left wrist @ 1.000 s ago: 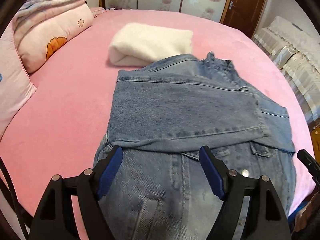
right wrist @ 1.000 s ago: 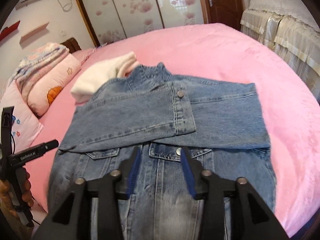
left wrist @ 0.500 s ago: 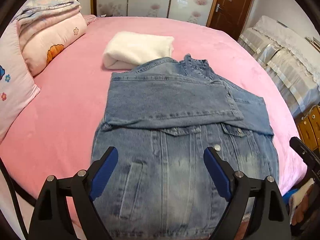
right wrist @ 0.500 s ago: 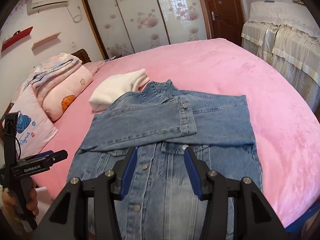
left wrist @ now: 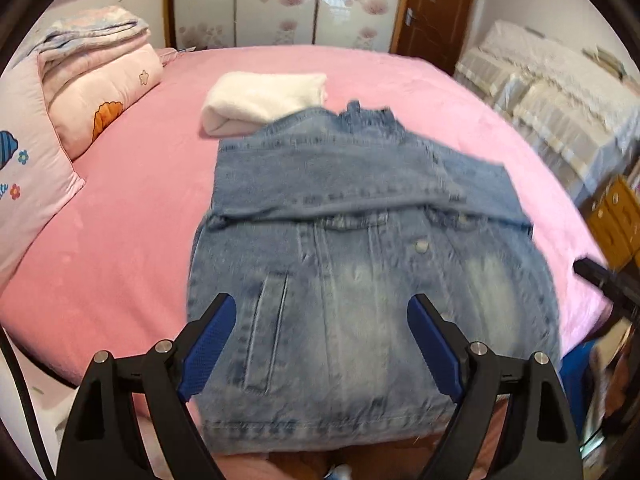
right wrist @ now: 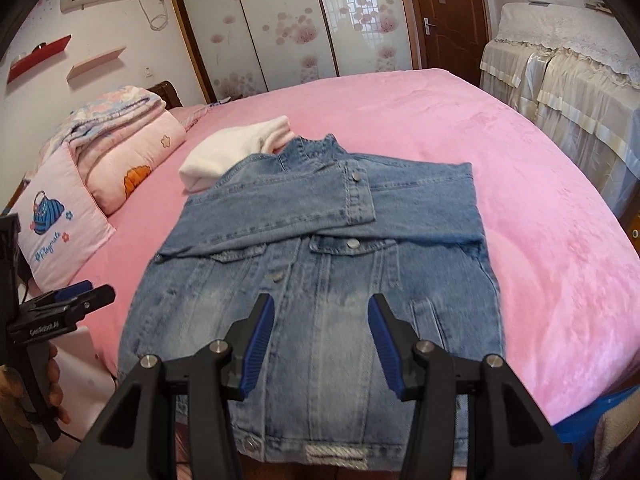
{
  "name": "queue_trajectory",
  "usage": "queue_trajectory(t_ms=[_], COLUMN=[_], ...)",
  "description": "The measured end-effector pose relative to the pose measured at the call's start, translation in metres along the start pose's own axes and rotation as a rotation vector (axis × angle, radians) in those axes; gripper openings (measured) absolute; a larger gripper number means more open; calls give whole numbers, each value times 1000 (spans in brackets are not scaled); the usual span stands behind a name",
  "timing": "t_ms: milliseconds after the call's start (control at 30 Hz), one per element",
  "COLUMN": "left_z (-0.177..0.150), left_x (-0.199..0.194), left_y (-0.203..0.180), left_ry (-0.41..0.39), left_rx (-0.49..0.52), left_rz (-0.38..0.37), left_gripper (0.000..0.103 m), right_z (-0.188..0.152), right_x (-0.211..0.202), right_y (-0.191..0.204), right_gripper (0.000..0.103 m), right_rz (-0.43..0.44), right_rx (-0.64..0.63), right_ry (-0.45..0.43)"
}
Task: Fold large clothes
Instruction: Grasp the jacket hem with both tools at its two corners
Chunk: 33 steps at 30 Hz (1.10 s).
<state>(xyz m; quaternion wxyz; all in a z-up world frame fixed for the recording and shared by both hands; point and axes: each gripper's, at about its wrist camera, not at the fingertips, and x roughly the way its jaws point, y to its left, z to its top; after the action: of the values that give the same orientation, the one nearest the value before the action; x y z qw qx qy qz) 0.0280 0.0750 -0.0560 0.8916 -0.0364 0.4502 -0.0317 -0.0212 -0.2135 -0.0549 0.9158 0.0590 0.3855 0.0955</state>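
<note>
The jaws of the left gripper (left wrist: 318,344) are standing wide apart and holding nothing; the jaws of the right gripper (right wrist: 322,344) are standing partly open, also empty. Both are hovering over the hem of the jacket (right wrist: 320,248), probably to take it for the next fold. The jacket is lying at the near edge of the bed (right wrist: 520,200), sleeves already crossed over the chest.

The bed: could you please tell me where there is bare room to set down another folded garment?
The widest free patch of the pink bed lies right of the denim jacket, toward the cream-covered furniture. Another bare strip runs between the jacket and the pillows on the left. It is crowded by the jacket's collar, where the folded white garment lies against it.
</note>
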Motion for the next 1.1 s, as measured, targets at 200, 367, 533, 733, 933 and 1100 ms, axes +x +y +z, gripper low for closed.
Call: queue_trajectory(t_ms=[200, 367, 533, 733, 933, 1100], left_z=[-26, -41, -61, -75, -81, -87], left_x=[21, 41, 60, 78, 90, 93], left_y=[16, 38, 67, 92, 91, 90], left_ry=[125, 189, 247, 279, 282, 297], left_rx=[10, -10, -58, -113, -44, -17], left_rz=[47, 70, 73, 58, 106, 117], left_gripper=[87, 86, 86, 86, 86, 86], right_z=[-23, -35, -47, -60, -76, -88], right_x=[9, 13, 17, 20, 23, 21], right_y=[-9, -15, -26, -48, -80, -113], right_gripper=[49, 49, 49, 49, 49, 50], right_rz=[-41, -52, -53, -64, -113, -166], right_rx=[-26, -27, -7, 12, 24, 43], right_ry=[52, 78, 109, 143, 213, 253])
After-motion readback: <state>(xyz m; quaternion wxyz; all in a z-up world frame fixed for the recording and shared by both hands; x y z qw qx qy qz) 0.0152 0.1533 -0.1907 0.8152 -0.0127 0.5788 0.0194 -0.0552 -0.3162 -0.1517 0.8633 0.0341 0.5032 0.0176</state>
